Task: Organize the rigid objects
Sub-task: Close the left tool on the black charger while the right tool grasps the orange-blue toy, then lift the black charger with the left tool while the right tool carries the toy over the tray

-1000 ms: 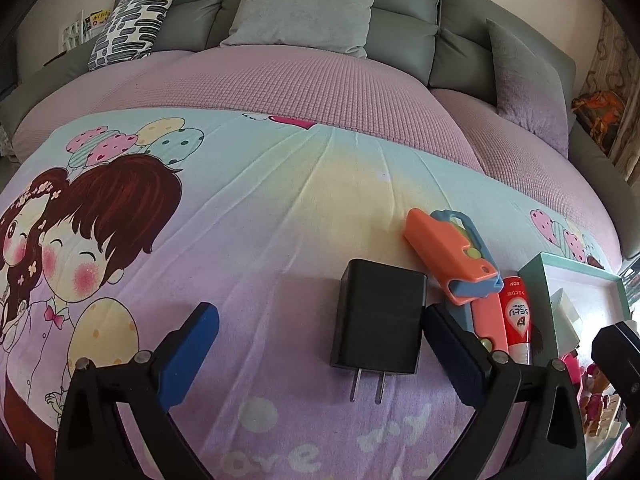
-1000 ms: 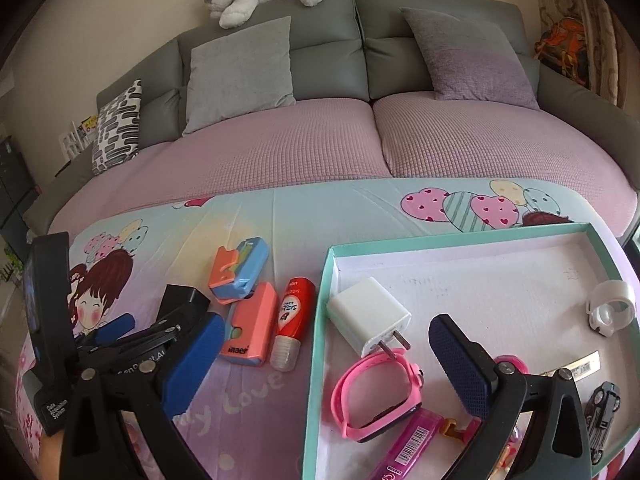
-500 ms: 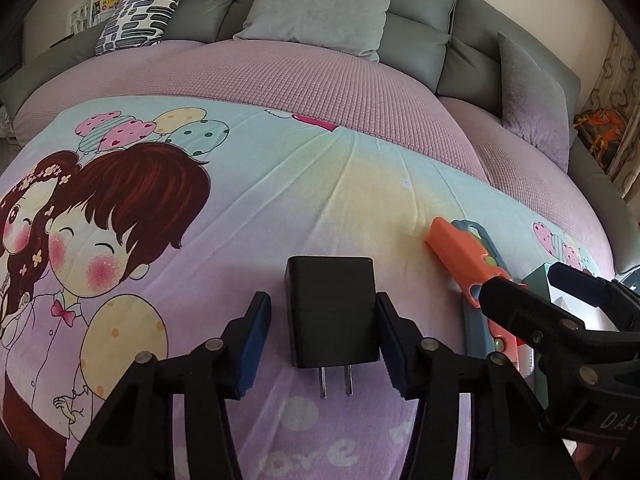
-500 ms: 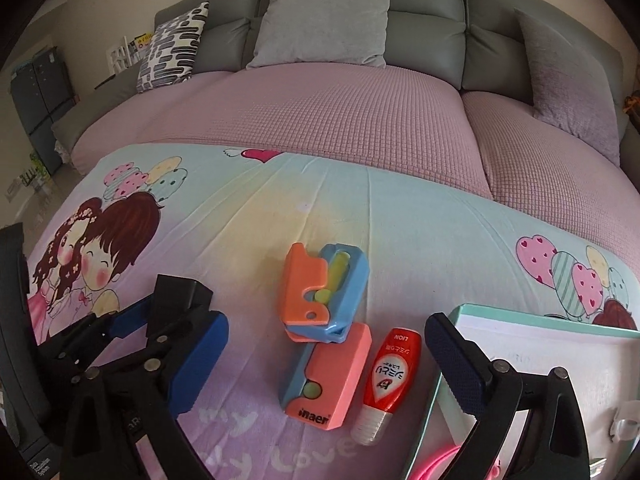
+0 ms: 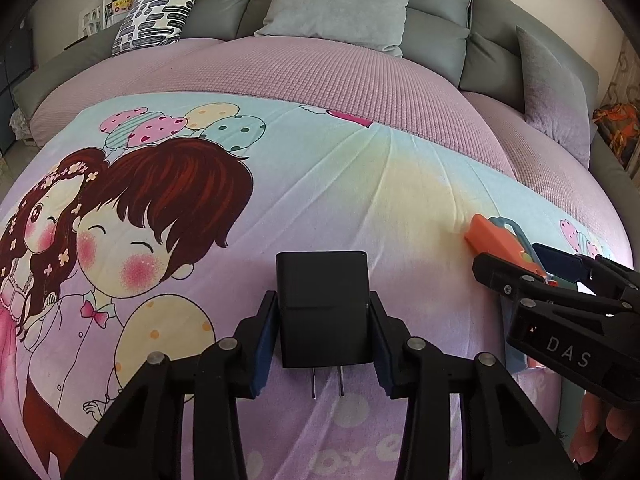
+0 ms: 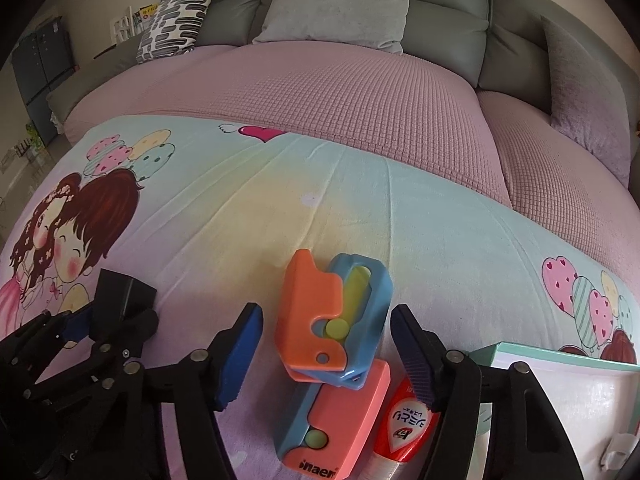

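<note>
My left gripper point(image 5: 323, 346) is shut on a black plug charger point(image 5: 322, 307), prongs pointing back at me, on the cartoon blanket point(image 5: 360, 184). It also shows at the left of the right wrist view point(image 6: 120, 300). My right gripper point(image 6: 326, 356) is open, its blue pads either side of an orange and blue toy point(image 6: 330, 316). That toy lies partly on a pink and blue toy point(image 6: 340, 424). A red tube point(image 6: 404, 428) lies beside them, under the right finger. The right gripper point(image 5: 560, 280) shows at the right of the left wrist view.
A teal-rimmed tray point(image 6: 560, 352) sits at the lower right. A grey sofa back point(image 6: 440, 20) with cushions runs behind the pink cover point(image 6: 360, 100). A patterned pillow point(image 5: 160, 8) lies far left.
My left gripper has closed on the black charger. My right gripper has moved forward and lower, so the orange and blue toy now sits between its open pads.
</note>
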### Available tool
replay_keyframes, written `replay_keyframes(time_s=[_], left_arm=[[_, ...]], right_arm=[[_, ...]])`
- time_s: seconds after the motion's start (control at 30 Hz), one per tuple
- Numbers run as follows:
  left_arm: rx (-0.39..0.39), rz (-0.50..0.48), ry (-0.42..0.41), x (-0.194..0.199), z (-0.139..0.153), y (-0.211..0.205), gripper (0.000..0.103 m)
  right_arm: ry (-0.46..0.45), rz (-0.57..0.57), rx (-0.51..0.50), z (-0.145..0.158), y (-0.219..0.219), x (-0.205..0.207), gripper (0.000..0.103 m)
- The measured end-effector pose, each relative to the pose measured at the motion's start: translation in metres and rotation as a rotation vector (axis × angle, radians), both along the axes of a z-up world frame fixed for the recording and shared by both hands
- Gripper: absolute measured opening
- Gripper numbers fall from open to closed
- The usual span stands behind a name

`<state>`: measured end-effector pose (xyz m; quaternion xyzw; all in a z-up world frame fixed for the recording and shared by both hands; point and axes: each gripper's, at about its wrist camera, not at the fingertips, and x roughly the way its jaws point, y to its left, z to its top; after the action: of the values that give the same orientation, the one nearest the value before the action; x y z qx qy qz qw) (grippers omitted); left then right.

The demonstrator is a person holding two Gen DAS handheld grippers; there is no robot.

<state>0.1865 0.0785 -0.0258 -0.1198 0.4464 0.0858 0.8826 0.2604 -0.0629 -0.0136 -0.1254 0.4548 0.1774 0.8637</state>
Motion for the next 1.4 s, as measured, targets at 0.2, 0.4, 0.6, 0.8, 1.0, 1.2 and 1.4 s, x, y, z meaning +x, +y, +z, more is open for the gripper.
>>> replay_keyframes(time_s=[0.2,0.4,0.6,0.8,1.0,1.2,1.4], left_arm=[[0.047,-0.016,0.007,0.004,-0.001,-0.004,0.042],[0.047,-0.019,-0.002,0.001,0.002,-0.005,0.042],[0.042,-0.01,-0.009,-0.006,0.01,-0.008,0.042],[0.056,-0.006,-0.047,-0.021,0.029,-0.013,0.042],[0.077,-0.026,-0.105,-0.039,0.055,-0.027,0.042],[0.073,-0.075,-0.176,-0.048,0.08,-0.045,0.042],[0.069,-0.159,-0.225,-0.048,0.096,-0.075,0.042]], right_arm=[[-0.004,-0.014,0.02,0.003,-0.004,-0.002,0.046],[-0.019,-0.037,0.067,0.013,-0.016,-0.012,0.046],[-0.026,-0.065,0.133,0.027,-0.029,-0.03,0.045],[-0.076,-0.075,0.165,0.044,-0.04,-0.06,0.045],[-0.166,-0.155,0.215,0.07,-0.064,-0.101,0.045],[-0.221,-0.316,0.245,0.078,-0.106,-0.14,0.045],[-0.246,-0.471,0.228,0.08,-0.159,-0.157,0.045]])
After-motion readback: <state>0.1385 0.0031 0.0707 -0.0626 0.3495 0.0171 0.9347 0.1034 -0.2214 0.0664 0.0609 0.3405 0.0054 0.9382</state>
